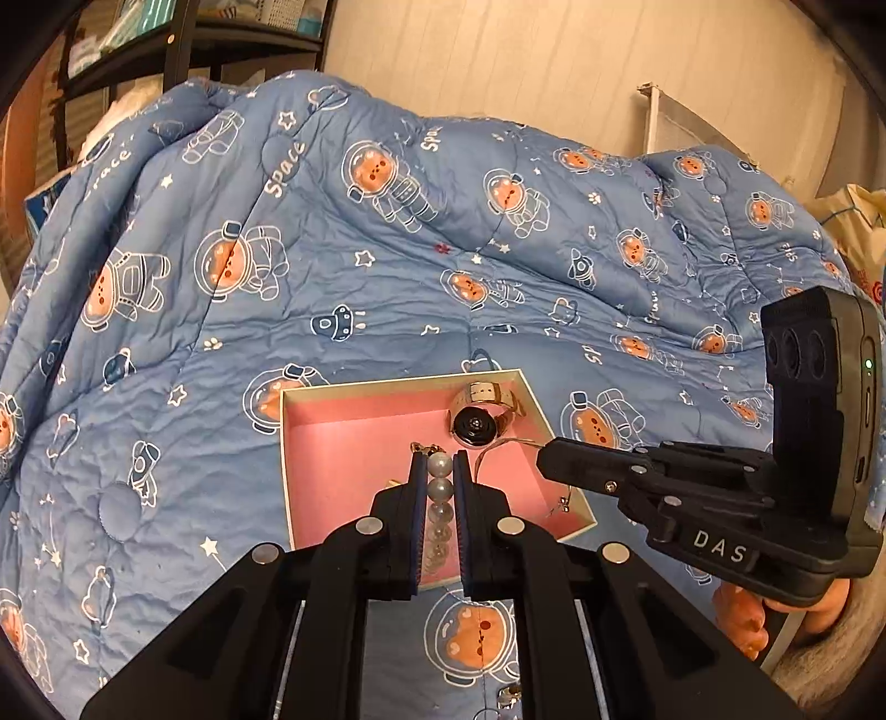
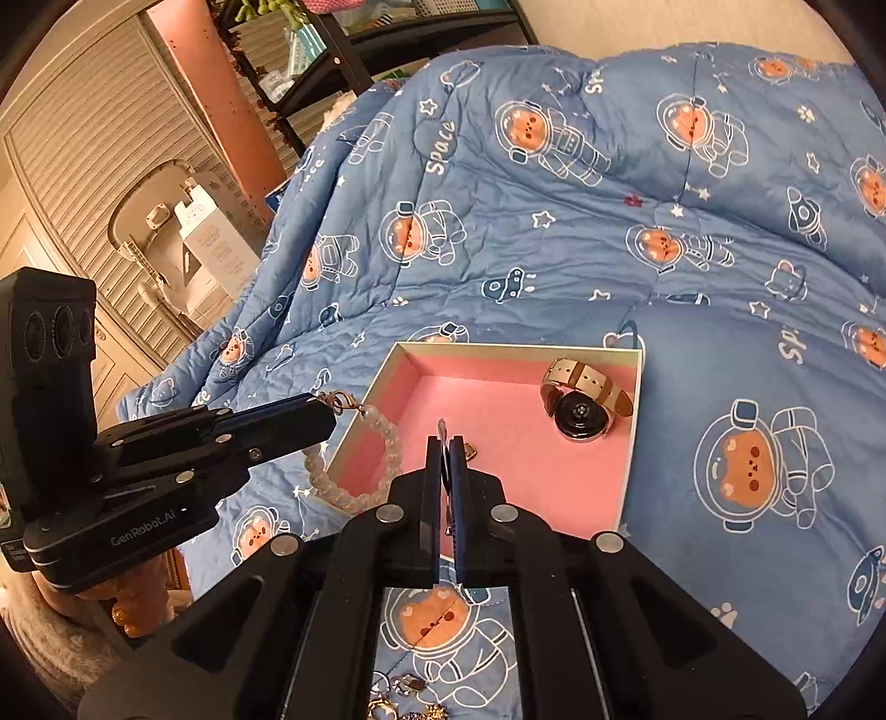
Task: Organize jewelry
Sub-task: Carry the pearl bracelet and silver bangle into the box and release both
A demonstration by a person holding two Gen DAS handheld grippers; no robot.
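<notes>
A pink-lined box (image 1: 354,437) (image 2: 498,410) lies on the blue quilt. A watch (image 1: 479,423) (image 2: 581,412) lies in its far corner. My left gripper (image 1: 440,462) (image 2: 332,410) is shut on a pearl bracelet (image 1: 440,498) (image 2: 382,443) and holds it over the box's left edge. My right gripper (image 2: 447,440) (image 1: 545,457) is shut on a thin chain necklace (image 1: 509,446) that trails into the box; only a small bit of the necklace (image 2: 441,426) shows above the tips. A small gold piece (image 2: 469,451) lies on the box floor.
The quilt (image 1: 387,249) covers the whole bed. More loose jewelry (image 2: 404,698) (image 1: 509,695) lies on the quilt near me. A black shelf (image 1: 166,50) (image 2: 332,44) stands at the back left. A carton (image 2: 213,243) stands on the floor at left.
</notes>
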